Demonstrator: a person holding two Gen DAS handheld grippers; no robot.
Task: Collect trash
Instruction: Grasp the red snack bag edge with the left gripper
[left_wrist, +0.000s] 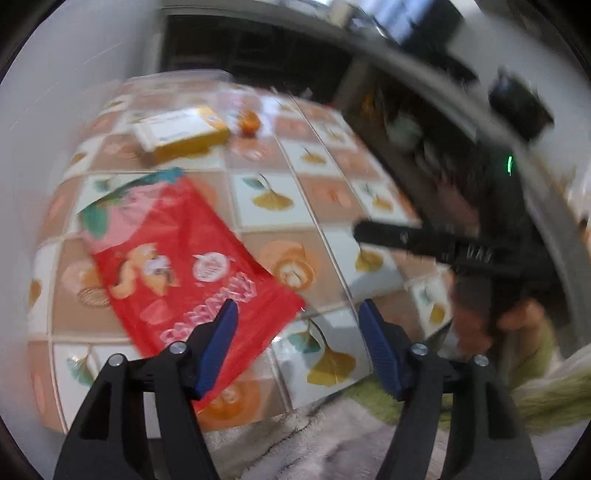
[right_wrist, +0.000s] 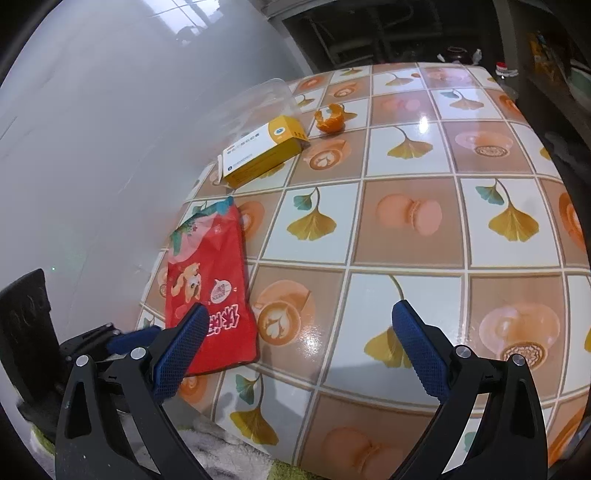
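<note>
Table (right_wrist: 406, 229) bears one red wrapper (right_wrist: 210, 280), one yellow box (right_wrist: 266, 151), one orange peel (right_wrist: 330, 118); both claws gape empty

A red snack wrapper (right_wrist: 210, 291) lies flat at the tabletop's near left edge. Farther back sits a yellow-and-white carton (right_wrist: 264, 149) on its side, with a curled orange peel (right_wrist: 330, 118) just beyond, to its right.

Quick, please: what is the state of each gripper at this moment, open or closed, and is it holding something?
Left gripper: open, holding nothing; the red plastic snack bag lies flat below.
Right gripper: open, holding nothing.
</note>
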